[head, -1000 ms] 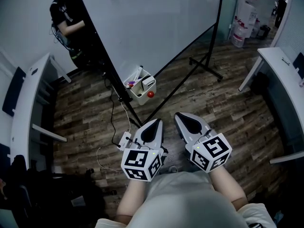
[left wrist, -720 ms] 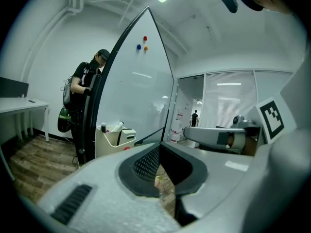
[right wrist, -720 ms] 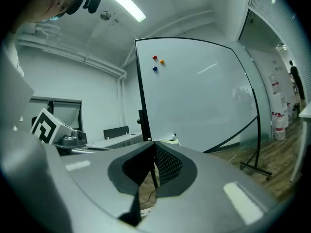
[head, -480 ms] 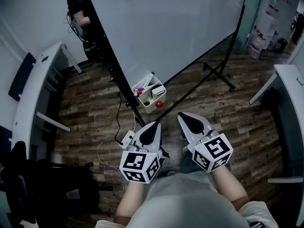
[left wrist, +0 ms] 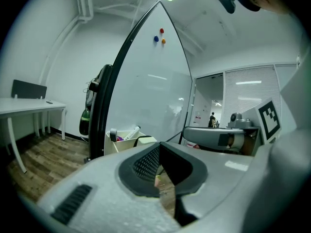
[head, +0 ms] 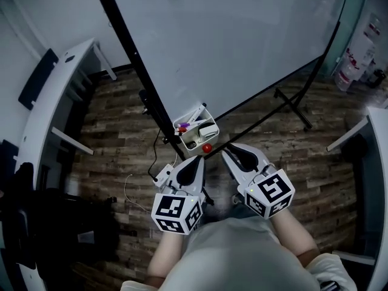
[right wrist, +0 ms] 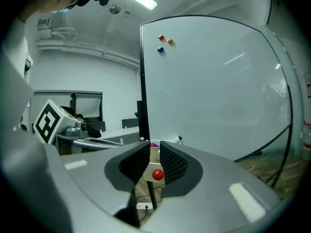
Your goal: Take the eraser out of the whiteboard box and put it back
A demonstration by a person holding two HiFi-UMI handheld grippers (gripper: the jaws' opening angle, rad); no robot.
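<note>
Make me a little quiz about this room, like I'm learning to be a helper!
1. What colour is the ball on the front of the box?
2. Where is the eraser? A) in the box B) in a bucket C) on a shelf
3. True or false: the whiteboard has writing all over it.
Key: 1 red; 2 A; 3 false.

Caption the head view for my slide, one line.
Left tongs and right tongs point at the whiteboard box holding the eraser; the right jaws have just been opening, empty.
</note>
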